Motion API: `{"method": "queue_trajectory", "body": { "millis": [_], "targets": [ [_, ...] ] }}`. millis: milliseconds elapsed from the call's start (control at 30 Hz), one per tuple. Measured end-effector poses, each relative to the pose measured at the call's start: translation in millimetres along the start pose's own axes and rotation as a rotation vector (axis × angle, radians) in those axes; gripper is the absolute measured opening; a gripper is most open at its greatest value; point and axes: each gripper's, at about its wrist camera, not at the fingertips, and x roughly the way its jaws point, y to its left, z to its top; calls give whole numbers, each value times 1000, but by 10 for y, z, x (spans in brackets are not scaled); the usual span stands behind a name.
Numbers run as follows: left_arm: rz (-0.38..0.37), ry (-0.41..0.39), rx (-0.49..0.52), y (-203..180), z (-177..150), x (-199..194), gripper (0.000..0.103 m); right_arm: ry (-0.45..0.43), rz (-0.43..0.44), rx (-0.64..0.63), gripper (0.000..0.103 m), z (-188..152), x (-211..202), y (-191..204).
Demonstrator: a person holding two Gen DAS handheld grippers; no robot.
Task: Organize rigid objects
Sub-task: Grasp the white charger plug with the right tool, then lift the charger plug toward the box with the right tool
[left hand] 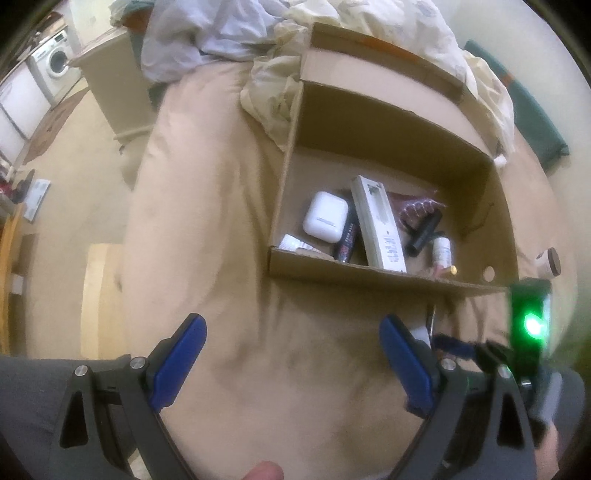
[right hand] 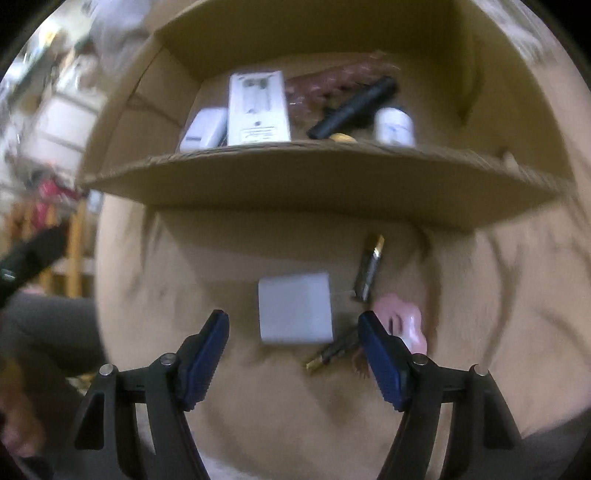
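Covering most of both views, a beige wrinkled bedsheet (left hand: 229,229) carries an open brown cardboard box (left hand: 388,122) at centre right of the left wrist view, with rumpled pale bedding (left hand: 406,33) above it and a white front-loading washing machine (left hand: 55,59) at the upper left. Inside the box lie a white rounded earbud case (left hand: 325,216), a long white carton (left hand: 377,223), a black tube (left hand: 424,232) and a small white bottle (left hand: 442,251). The left gripper (left hand: 291,325) stands wide open over bare sheet, holding nothing. In the blurred right wrist view, the right gripper (right hand: 293,325) is open, its blue pads (right hand: 207,354) clear of a white square block (right hand: 294,308) lying on the sheet between them, just below the box's near wall; two slim gold-tipped black sticks (right hand: 369,267) and a pink object (right hand: 404,319) lie beside it.
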Motion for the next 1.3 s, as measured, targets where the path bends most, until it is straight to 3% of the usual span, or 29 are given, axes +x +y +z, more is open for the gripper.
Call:
{"method": "queue_trajectory", "body": {
  "millis": [133, 267, 300, 333, 367, 400, 567, 667, 867, 1100, 1300],
  "targets": [
    [-2, -20, -18, 40, 7, -42, 94, 76, -140, -68, 78, 90, 264, 180],
    [-8, -24, -16, 33, 15, -55, 94, 98, -186, -82, 78, 106, 349, 258],
    [-12, -25, -15, 24, 16, -61, 94, 102, -189, -88, 75, 98, 356, 263],
    [-12, -27, -12, 14, 19, -67, 94, 101, -200, -97, 61, 87, 356, 267],
    [-12, -29, -8, 2, 19, -71, 94, 91, -219, -102, 56, 74, 340, 268],
    [-13, -30, -6, -6, 20, -78, 94, 71, -199, -106, 51, 58, 303, 263],
    [-3, -32, 4, -26, 19, -69, 94, 33, -139, -116, 51, -66, 167, 241],
    [3, -26, -3, -3, 23, -44, 94, -3, -36, -127, 51, -139, -21, 256],
    [3, -22, -4, 11, 28, -12, 94, -134, 53, -110, 51, -277, -516, 162],
    [28, -7, 48, -86, -37, 106, 94, -288, 63, -84, 51, -152, -1044, -285],
    [20, 27, 105, -210, -120, 245, 94, -344, 102, -23, 51, -122, -1017, -474]
  ]
}}
